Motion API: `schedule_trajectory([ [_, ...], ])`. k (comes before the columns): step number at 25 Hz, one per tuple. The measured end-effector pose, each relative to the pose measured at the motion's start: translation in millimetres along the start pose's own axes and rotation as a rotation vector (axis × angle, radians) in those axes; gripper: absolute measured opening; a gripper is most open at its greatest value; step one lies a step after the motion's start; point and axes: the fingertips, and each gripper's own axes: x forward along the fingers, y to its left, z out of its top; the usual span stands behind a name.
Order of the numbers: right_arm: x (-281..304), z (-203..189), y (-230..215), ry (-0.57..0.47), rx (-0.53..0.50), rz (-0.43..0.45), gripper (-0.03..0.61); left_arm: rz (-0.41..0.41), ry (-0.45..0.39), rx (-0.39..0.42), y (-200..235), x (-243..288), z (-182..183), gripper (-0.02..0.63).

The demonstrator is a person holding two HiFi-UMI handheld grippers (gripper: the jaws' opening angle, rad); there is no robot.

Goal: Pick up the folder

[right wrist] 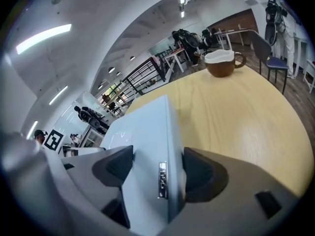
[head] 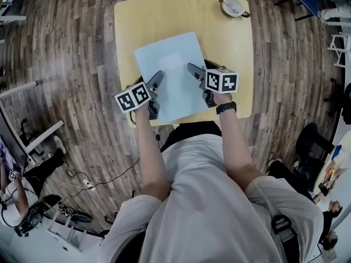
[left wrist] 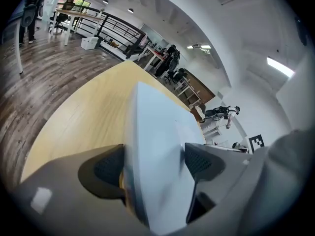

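Cup (right wrist: 221,63) sits far ahead and right of the right gripper (right wrist: 151,168), at the table's (head: 148,21) back corner. I can't tell what's in it. Folder (head: 173,73) lies flat on the table between the two claws. Its left edge is in the gap of the left gripper (left wrist: 153,162) and its right edge in the right one's gap — both sets of jaws spread wide. A metal tab (right wrist: 162,180) on the folder edge sits in the right gap. Ahead and outboard of each claw is bare tabletop — the table's near edge runs close behind them.

Pale tee (head: 208,190), blk watch (head: 226,108) (right wrist), b/w marker cubes (head: 132,97)
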Motion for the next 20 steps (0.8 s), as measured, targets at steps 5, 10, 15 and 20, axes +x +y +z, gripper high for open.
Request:
schedule_trajectory([
  [5, -1.8, 0.8, -1.7, 0.027, -0.004, -0.054, 0.302, 0.009, -0.003, 0.005, -1.7, 0.9, 2.7, 0.387],
  [10, -11.9, -1.1, 7.0, 0.02, -0.02, -0.062, 0.302, 0.018, 0.002, 0.015, -6.6, -9.5, -0.8, 0.385],
  [15, -21.1, 12.1, 23.7, -0.04, -0.054, -0.044, 0.302, 0.018, -0.034, 0.054, -14.8, -26.7, 12.8, 0.382],
  [20, -36.6, 26.1, 52.3, -0.096, -0.115, -0.02, 0.302, 0.004, -0.093, 0.059, -22.2, -53.6, 22.9, 0.382],
])
